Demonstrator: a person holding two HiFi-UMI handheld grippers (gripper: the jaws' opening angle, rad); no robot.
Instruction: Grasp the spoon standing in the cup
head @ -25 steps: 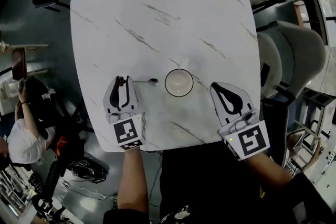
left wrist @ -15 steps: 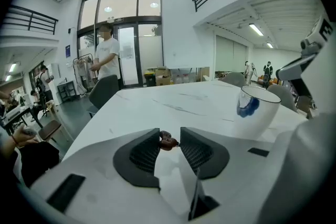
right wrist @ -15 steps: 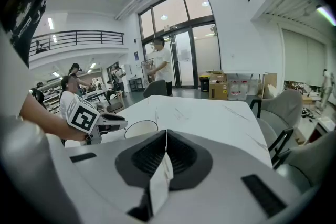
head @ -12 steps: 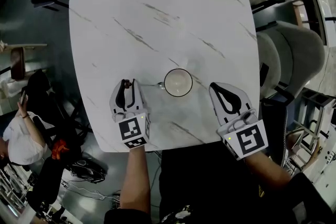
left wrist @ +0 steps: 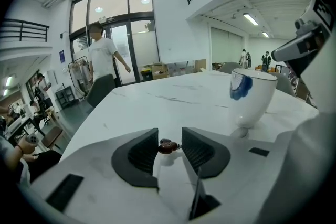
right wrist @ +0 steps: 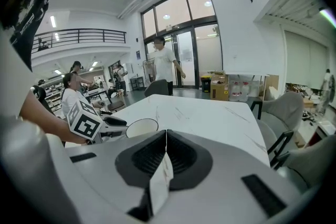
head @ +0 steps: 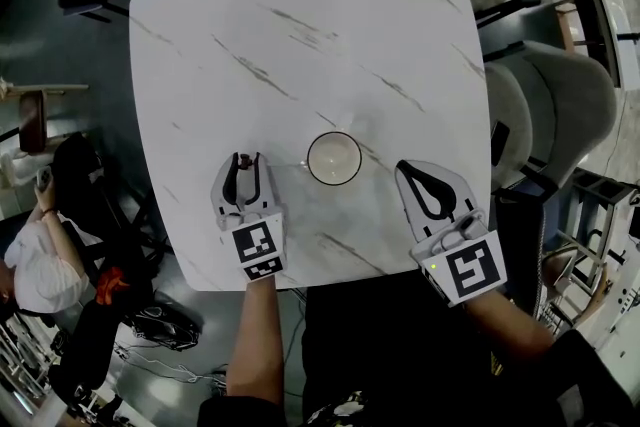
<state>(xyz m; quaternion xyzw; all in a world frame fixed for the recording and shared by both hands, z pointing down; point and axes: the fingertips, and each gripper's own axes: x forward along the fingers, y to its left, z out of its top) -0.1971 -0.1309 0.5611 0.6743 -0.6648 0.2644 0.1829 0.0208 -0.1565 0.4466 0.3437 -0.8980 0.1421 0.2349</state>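
Left gripper's (left wrist: 169, 135) fingers (left wrist: 142, 157), just opening, are flanking the spoon (left wrist: 168, 146) tip beside the cup (left wrist: 252, 99). Right gripper's (right wrist: 166, 139) are pressing together. Snagging the spoon risks knocking the cup.

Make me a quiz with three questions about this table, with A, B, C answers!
1. Where does the cup stand?
A. on a shelf
B. on the white table
C. on a plate

2. What colour is the mark on the cup's side?
A. red
B. green
C. blue

3. How do the jaws of the right gripper stand?
A. shut together, nothing between them
B. wide apart
C. clamped on a bottle

Answers:
1 B: the head view shows it standing on the marble top.
2 C: the left gripper view shows a blue patch on the white cup.
3 A: the right gripper view shows the pads meeting with no gap.
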